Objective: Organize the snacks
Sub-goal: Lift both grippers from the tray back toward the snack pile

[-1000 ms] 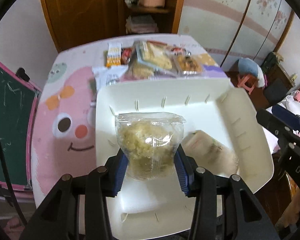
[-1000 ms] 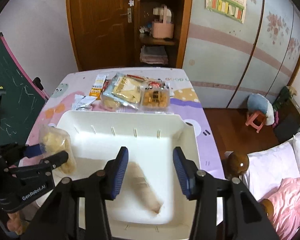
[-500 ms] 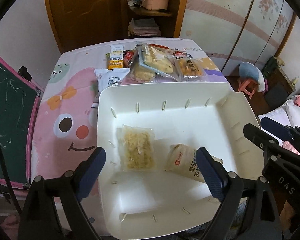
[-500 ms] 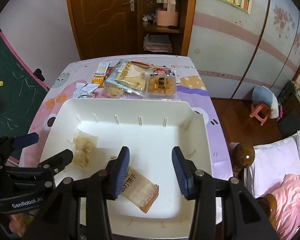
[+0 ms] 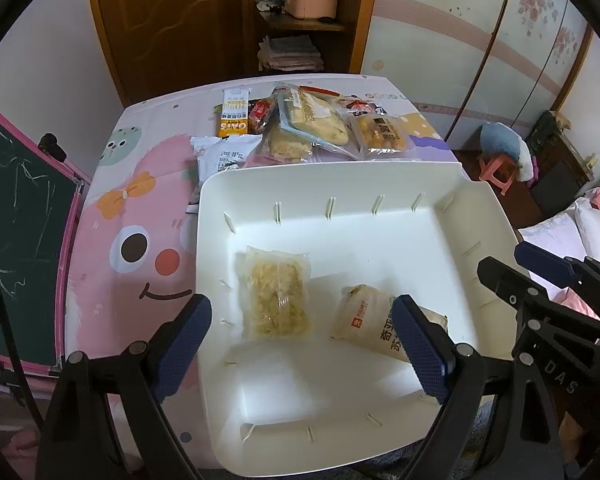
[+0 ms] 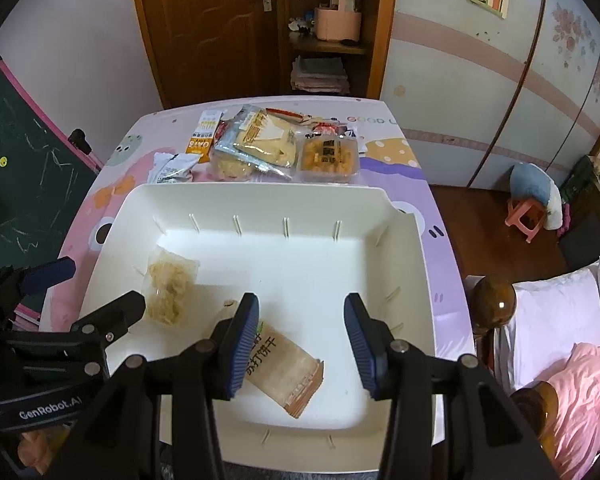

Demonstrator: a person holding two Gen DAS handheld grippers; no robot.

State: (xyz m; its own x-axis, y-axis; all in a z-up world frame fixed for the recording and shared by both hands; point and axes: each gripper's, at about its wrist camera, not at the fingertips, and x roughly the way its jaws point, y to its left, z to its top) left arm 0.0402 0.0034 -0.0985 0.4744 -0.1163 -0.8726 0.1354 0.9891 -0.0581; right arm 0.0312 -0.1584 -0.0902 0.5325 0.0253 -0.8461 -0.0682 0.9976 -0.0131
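Observation:
A white plastic tray (image 5: 340,168) (image 6: 260,190) sits on the cartoon-print table. Inside it lie a clear packet of pale yellow snack (image 5: 278,300) (image 6: 170,288) and a beige cracker packet (image 5: 374,322) (image 6: 286,366). My left gripper (image 5: 300,332) hovers above the clear packet, jaws wide open, touching nothing. My right gripper (image 6: 302,320) stands open above the cracker packet, nothing between its pads. Each gripper also shows in the other's view, the left gripper (image 6: 96,292) and the right gripper (image 5: 516,262). A pile of loose snack packets (image 5: 308,120) (image 6: 268,140) lies beyond the tray.
An orange-and-white bar (image 5: 234,114) and a white sachet (image 5: 224,156) lie left of the pile. A green chalkboard (image 5: 16,240) leans at the table's left. A bed with a wooden post (image 6: 494,294) is on the right. A door and shelf stand behind.
My left gripper opened and let go of the clear packet, which dropped flat into the tray. Both views have tilted up a little since; the right gripper's jaws stayed as they were.

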